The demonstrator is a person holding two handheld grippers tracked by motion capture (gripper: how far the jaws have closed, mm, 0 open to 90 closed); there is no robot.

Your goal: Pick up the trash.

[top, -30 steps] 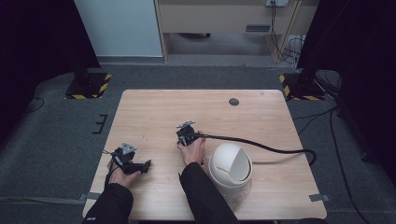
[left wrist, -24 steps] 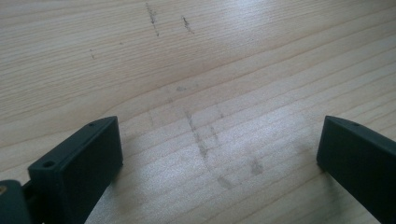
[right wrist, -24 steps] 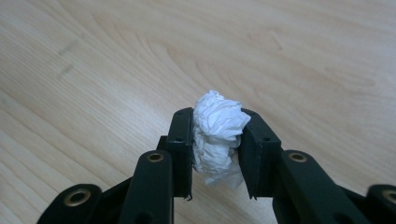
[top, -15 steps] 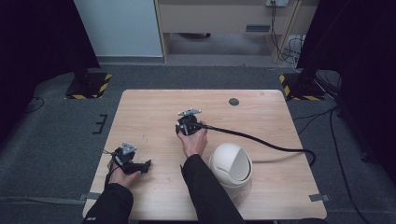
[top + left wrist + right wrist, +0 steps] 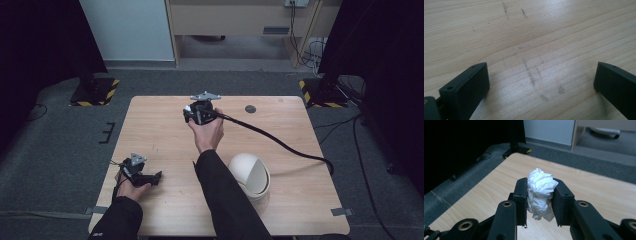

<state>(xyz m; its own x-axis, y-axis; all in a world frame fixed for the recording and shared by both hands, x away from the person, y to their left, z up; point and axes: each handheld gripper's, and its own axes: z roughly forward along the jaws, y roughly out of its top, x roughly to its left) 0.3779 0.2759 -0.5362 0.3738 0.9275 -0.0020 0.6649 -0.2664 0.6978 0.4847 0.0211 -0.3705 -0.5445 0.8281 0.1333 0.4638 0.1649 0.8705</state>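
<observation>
A crumpled white paper wad (image 5: 540, 192) is being pinched between the jaws of the right gripper (image 5: 199, 111), held above the far middle of the table (image 5: 165, 130). The left gripper (image 5: 142, 176) is being rested near the front left edge, jaws spread wide, nothing between them. A white bin (image 5: 250, 175) is lying near the right forearm.

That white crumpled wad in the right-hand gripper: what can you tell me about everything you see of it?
The white wad looks like crumpled tissue or paper, creased all over and scrunched into a rough ball. The right gripper pinches it from both sides; its top bulges above the jaws and its lower end hangs between them. It is held above the wooden table, not touching it.
</observation>
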